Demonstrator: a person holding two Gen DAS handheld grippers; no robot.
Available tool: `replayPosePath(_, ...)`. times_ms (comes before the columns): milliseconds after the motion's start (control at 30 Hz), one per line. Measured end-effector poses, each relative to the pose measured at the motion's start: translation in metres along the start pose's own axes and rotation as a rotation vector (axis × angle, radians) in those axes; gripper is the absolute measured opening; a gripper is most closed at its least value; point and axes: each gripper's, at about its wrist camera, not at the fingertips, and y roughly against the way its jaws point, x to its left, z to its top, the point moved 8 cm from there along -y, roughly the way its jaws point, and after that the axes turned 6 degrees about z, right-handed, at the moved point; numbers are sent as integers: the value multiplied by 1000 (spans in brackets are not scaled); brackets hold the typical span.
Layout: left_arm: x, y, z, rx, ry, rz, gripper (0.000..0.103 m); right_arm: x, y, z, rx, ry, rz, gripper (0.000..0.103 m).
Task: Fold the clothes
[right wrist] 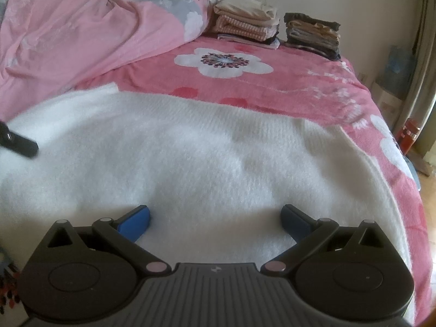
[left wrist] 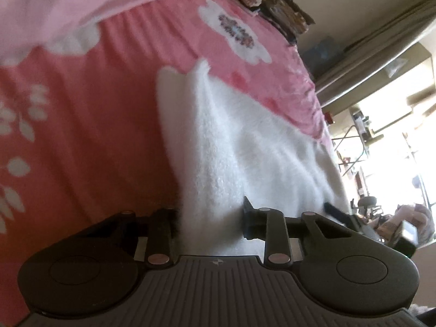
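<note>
Right gripper (right wrist: 215,219) fingers spread above white sweater (right wrist: 190,150), pink bedsheet (right wrist: 286,81)

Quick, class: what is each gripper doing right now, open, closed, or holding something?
Left gripper: partly open, white fluffy garment between its fingers; grip cannot be told.
Right gripper: open, holding nothing.

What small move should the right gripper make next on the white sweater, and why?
Probably lower the right gripper and close it on the fluffy white sweater. Its blue pads stand wide apart over the spread knit, holding nothing, while the left gripper has sweater fabric between its fingers. A second grip seems needed before any fold.
</note>
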Motion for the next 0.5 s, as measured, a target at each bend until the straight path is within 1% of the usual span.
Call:
replayPosePath(100, -26, 12, 9, -27, -14, -2, 27, 0, 1, -1, -17, 3, 1, 103)
replayPosePath(167, -48, 19, 14, -36, -26, -28, 27, 0, 1, -2, -28, 5, 3, 103)
replayPosePath(267, -82, 23, 19, -27, -59, -71, 26, 0, 2, -3, -40, 13, 8, 103)
replayPosePath(400, -126, 16, 22, 5, -114, -119, 26, 0, 3, -5, -57, 24, 14, 103)
replayPosePath(500, -152, -1, 18, 53, -151, -136, 26, 0, 4, -6, -69, 33, 19, 103)
